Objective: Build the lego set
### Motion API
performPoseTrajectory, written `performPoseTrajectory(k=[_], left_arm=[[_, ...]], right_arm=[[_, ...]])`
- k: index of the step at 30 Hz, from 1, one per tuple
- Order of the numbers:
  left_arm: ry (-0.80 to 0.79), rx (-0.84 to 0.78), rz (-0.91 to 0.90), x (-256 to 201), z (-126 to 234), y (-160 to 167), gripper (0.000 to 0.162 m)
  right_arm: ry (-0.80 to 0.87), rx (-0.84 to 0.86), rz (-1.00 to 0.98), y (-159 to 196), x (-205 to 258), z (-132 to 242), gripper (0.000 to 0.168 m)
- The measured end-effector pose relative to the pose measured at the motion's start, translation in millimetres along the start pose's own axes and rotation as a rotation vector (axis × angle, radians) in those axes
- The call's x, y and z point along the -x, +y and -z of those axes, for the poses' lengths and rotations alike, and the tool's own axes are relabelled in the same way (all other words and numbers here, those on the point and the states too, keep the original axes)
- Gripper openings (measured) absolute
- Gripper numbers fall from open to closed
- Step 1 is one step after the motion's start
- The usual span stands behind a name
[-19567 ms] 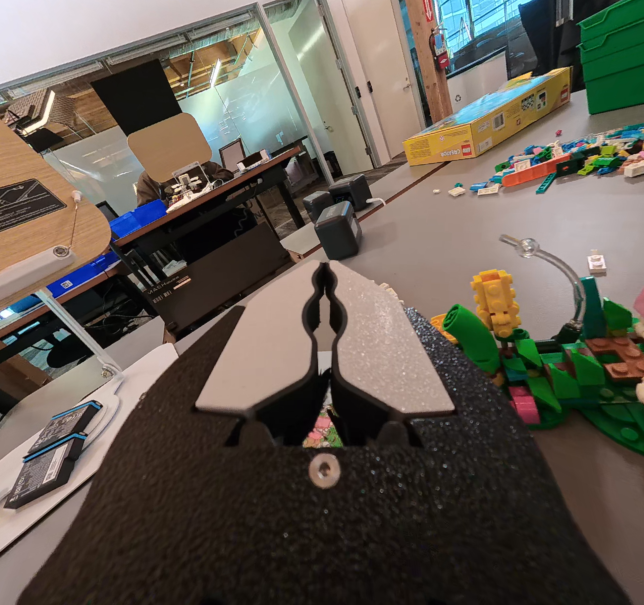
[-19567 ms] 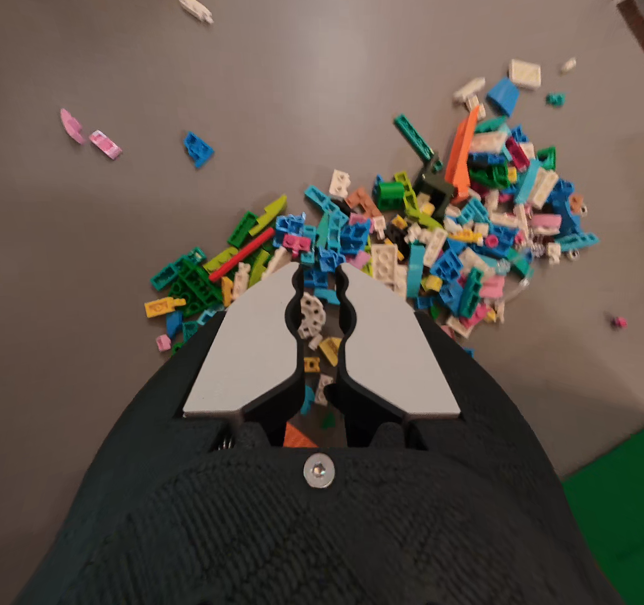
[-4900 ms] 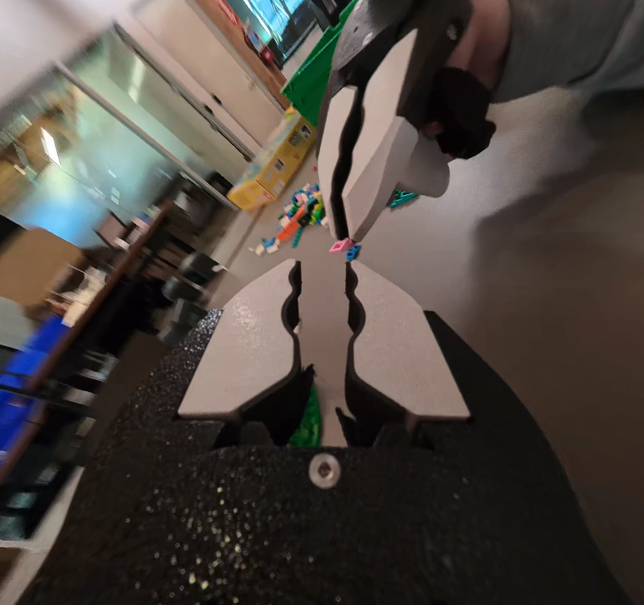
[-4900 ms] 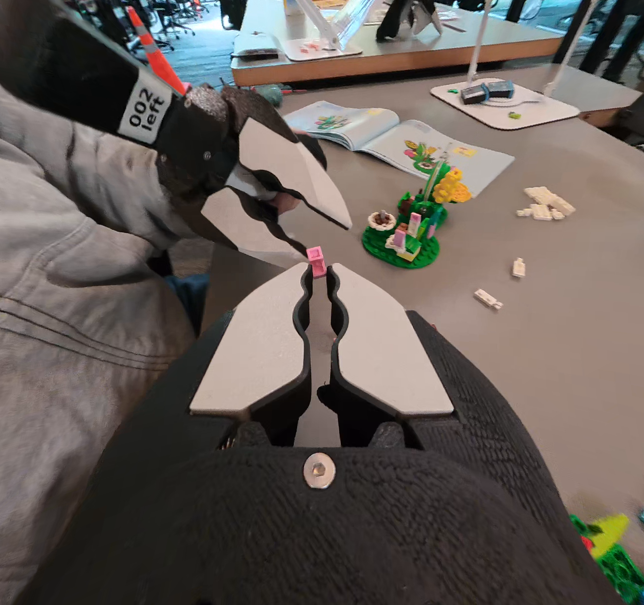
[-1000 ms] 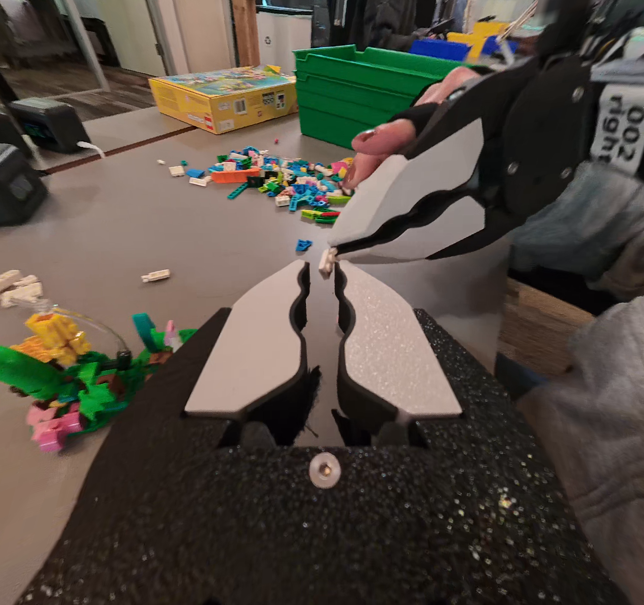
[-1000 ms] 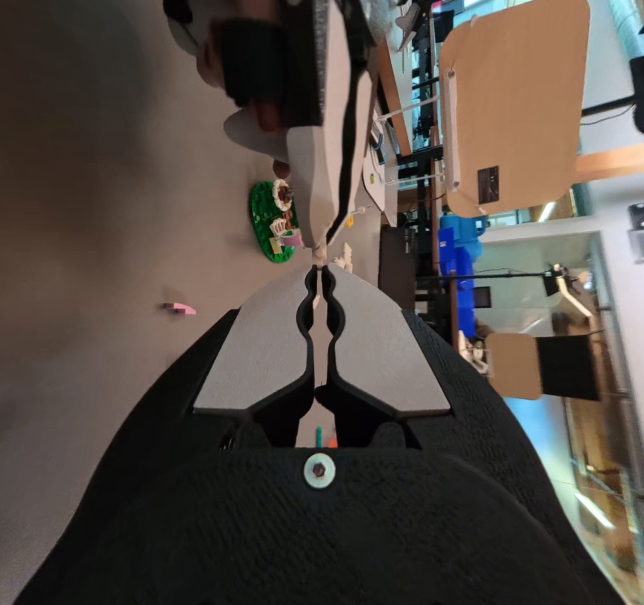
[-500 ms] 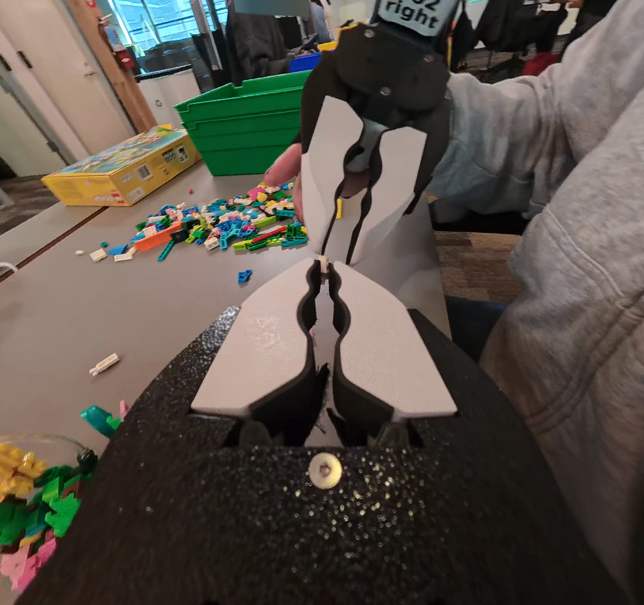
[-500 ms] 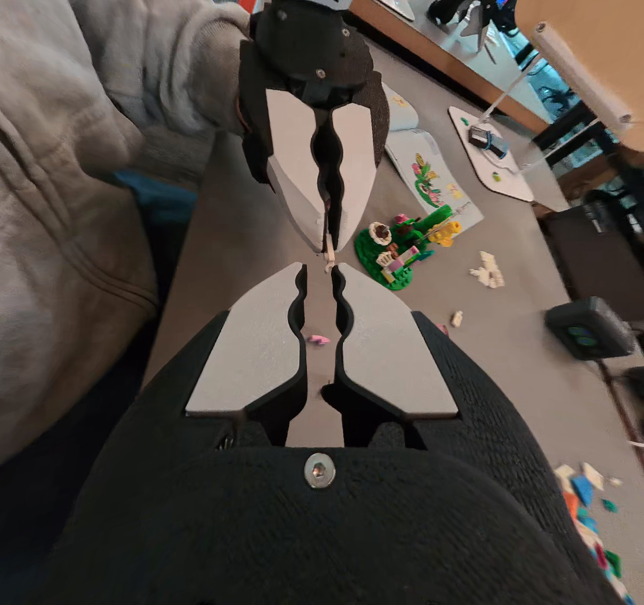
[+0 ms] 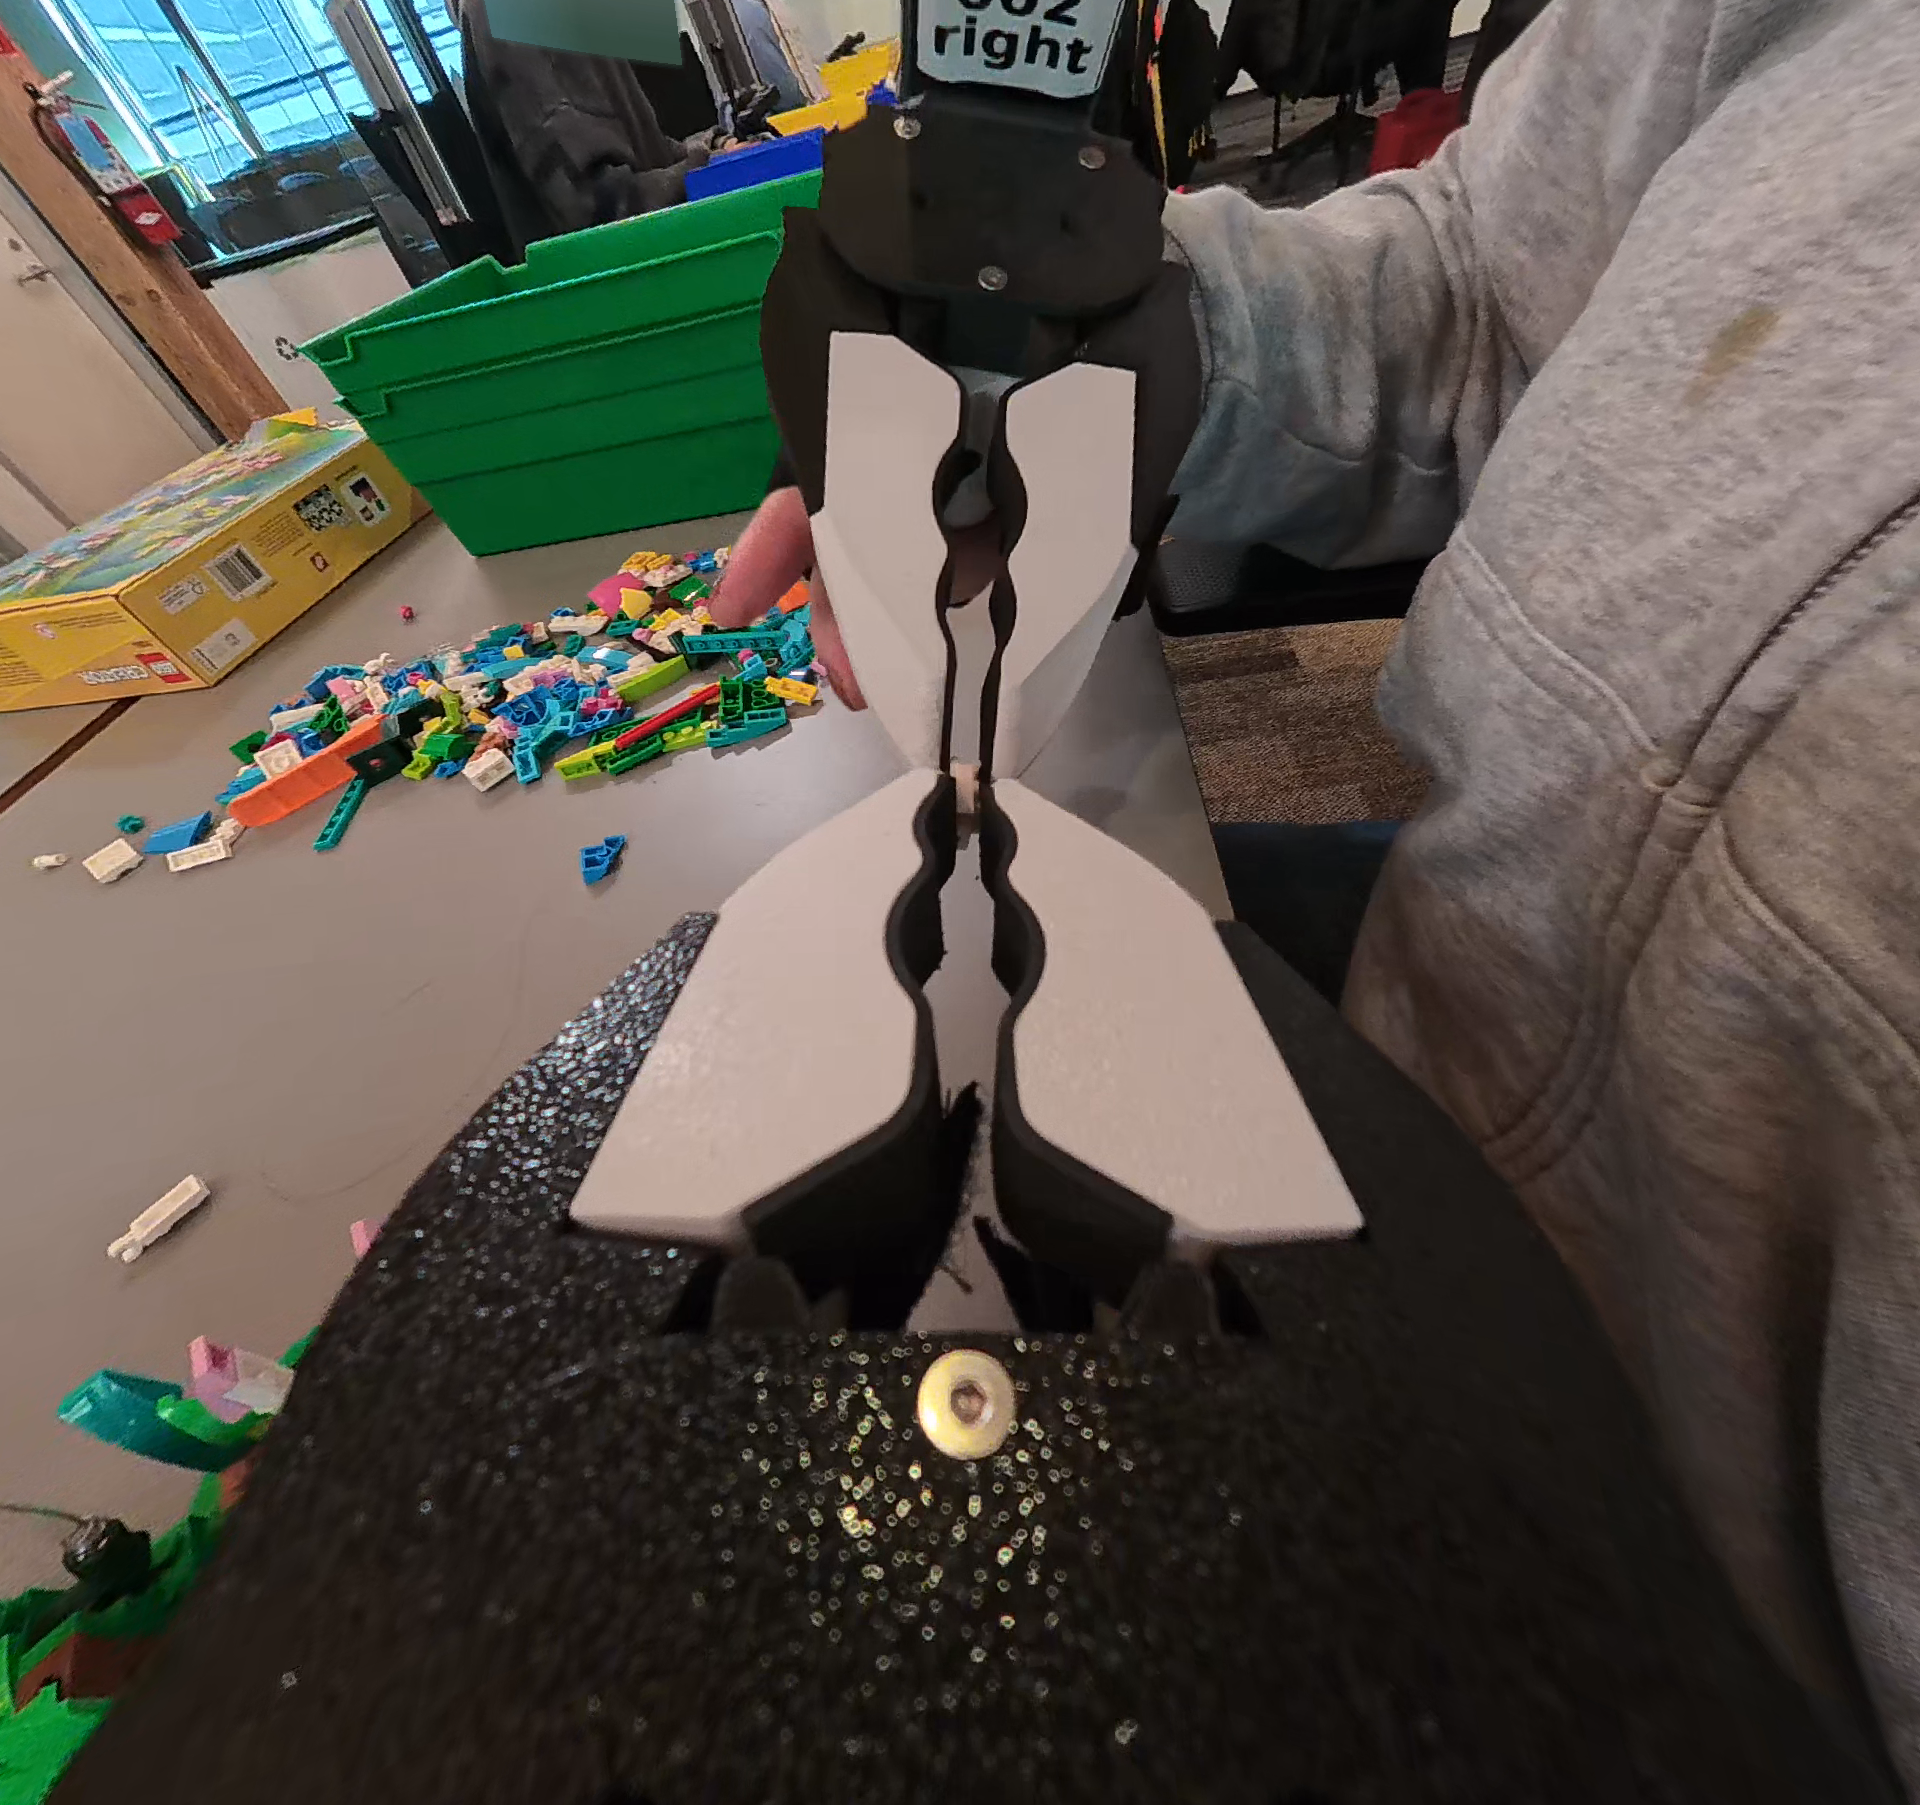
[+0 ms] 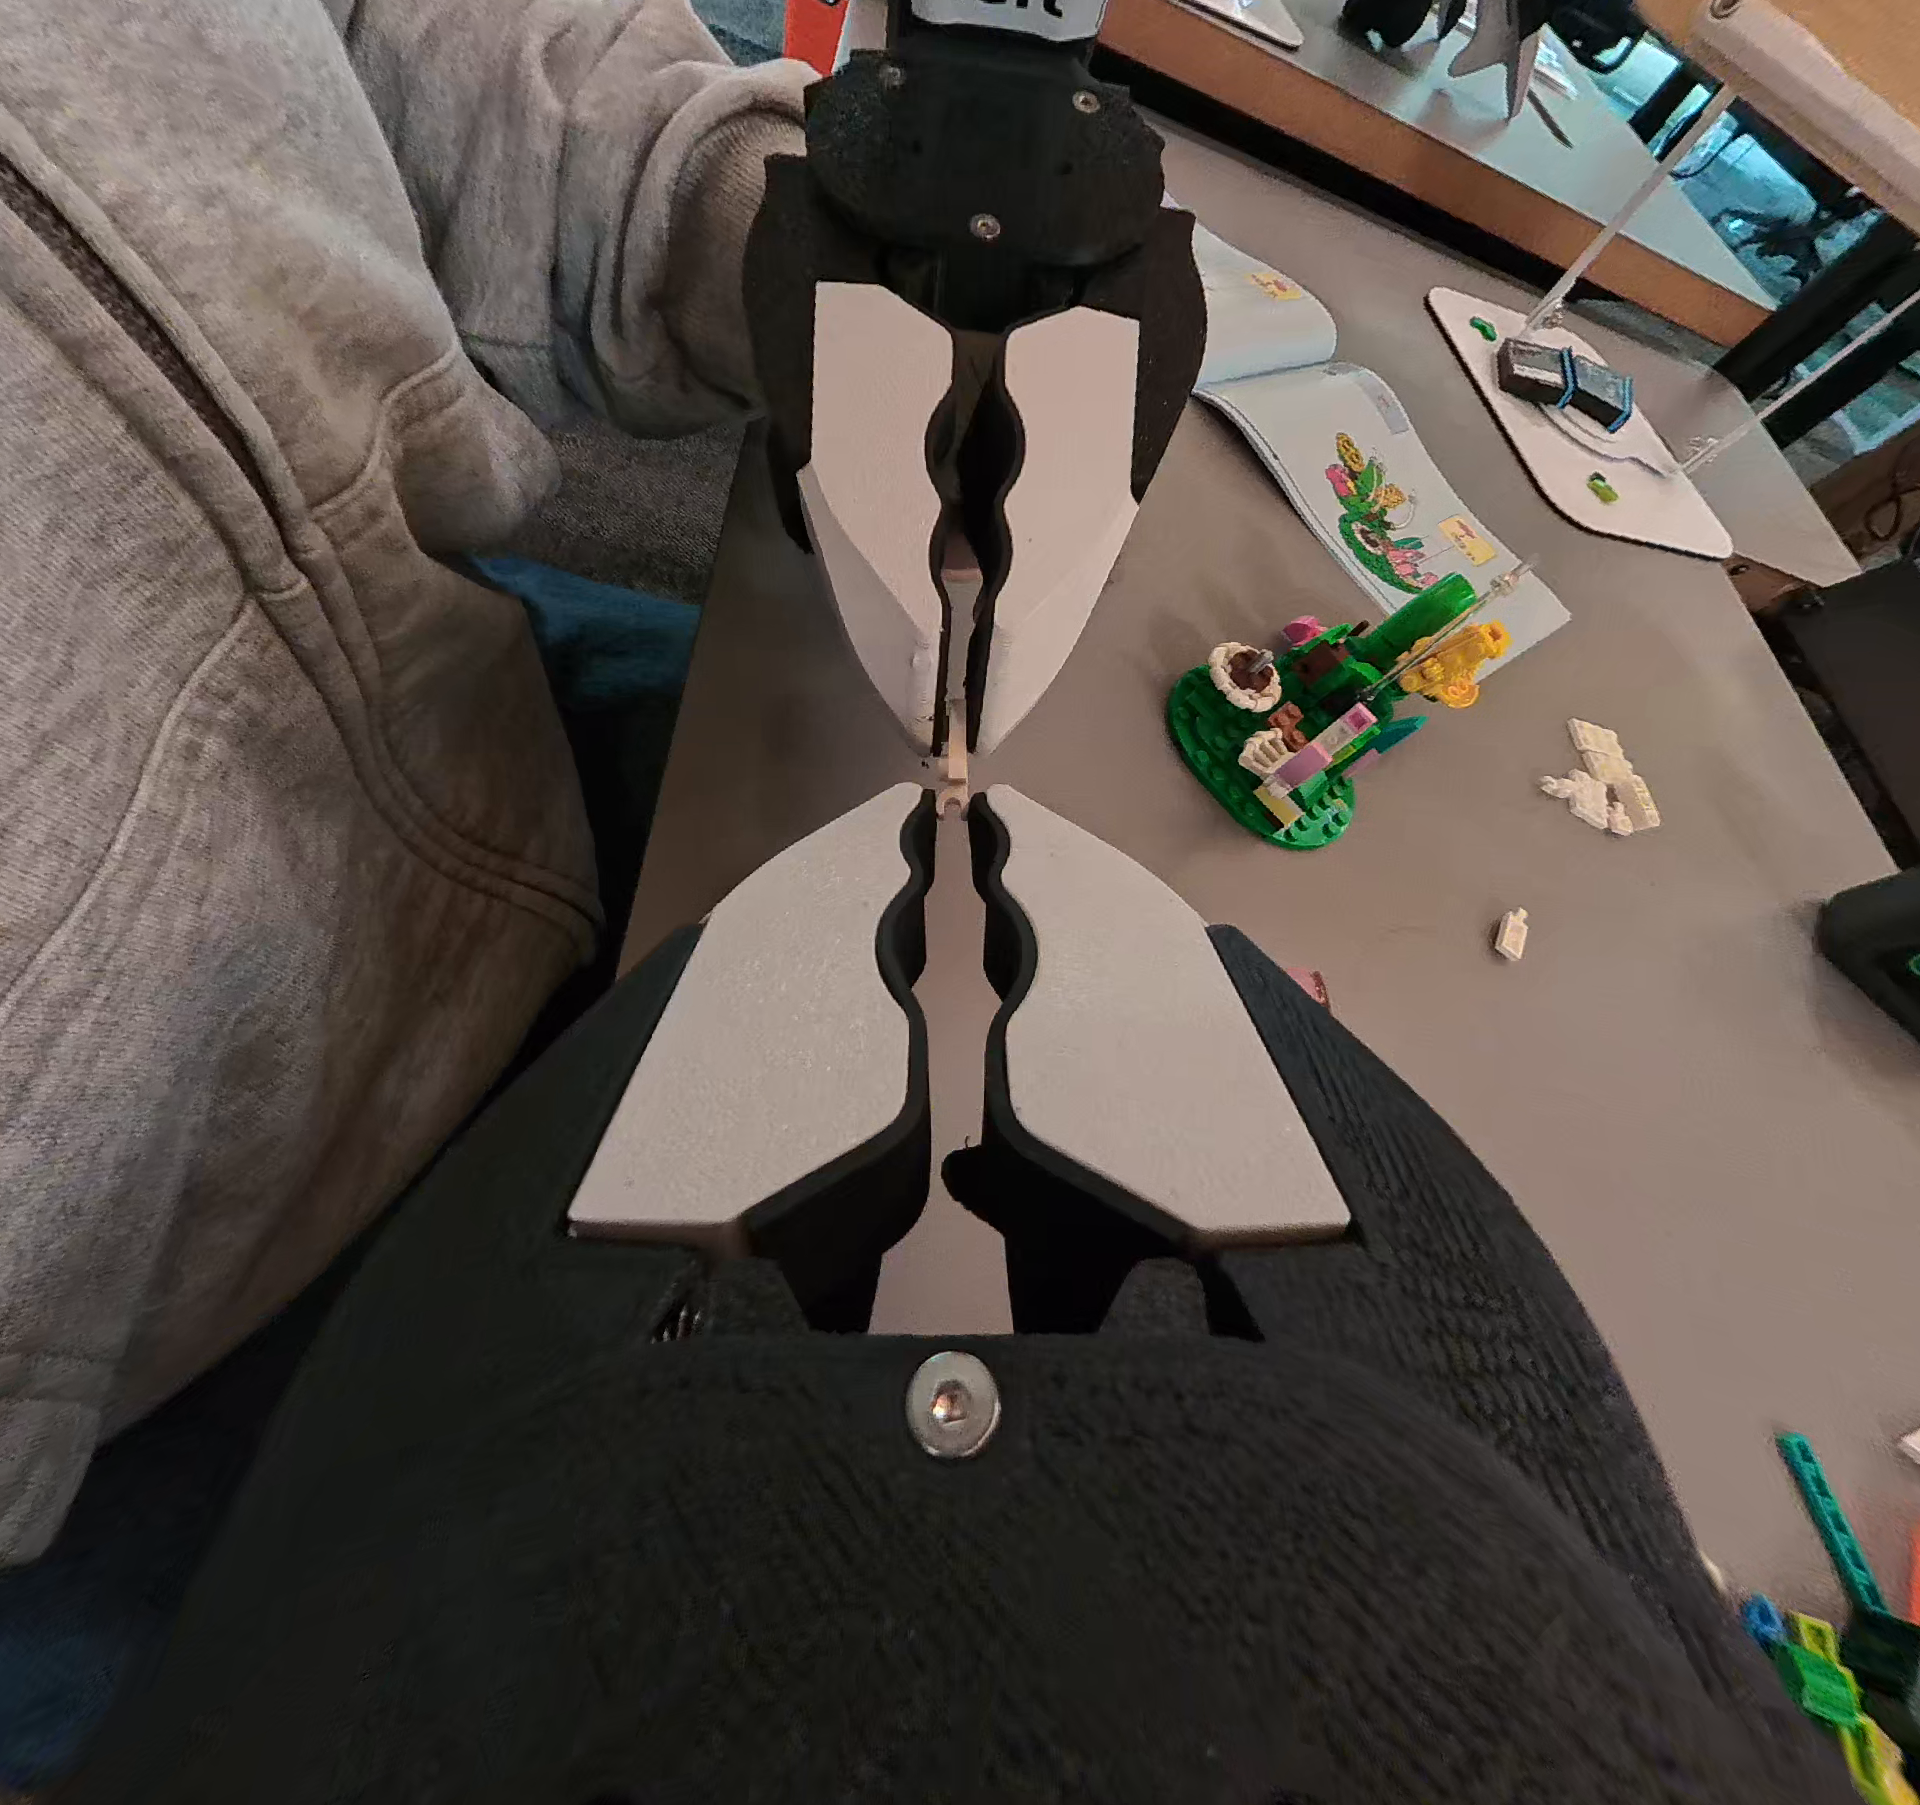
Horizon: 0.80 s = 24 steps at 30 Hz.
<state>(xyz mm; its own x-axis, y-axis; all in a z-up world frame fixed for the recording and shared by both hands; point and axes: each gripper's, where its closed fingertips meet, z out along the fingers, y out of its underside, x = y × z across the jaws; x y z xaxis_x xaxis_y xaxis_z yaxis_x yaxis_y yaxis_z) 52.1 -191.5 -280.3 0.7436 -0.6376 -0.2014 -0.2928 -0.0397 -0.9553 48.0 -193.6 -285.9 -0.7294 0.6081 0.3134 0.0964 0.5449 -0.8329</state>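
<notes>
Now the left gripper (image 9: pixel 964 810) and right gripper (image 10: pixel 951 805) meet tip to tip — both pinched on one small white piece (image 10: pixel 950 766), its long axis running between them.

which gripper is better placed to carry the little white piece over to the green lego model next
Left, probably. The left gripper is shut on the white piece, the green model sits on its side, and the right gripper only meets the piece's end.

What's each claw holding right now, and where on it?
Both claws pinch one small white piece tip to tip: left claw its far end, right claw its near end.
</notes>
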Motion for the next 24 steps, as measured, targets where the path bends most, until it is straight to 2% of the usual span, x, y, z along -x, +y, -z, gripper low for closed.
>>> performPoseTrajectory(k=[24], left_arm=[[0.02, 0.031, 0.022, -2.3, -2.0, 9.8, 0.004]], right_arm=[[0.021, -0.021, -0.052, 5.7, 4.8, 2.1, 0.004]])
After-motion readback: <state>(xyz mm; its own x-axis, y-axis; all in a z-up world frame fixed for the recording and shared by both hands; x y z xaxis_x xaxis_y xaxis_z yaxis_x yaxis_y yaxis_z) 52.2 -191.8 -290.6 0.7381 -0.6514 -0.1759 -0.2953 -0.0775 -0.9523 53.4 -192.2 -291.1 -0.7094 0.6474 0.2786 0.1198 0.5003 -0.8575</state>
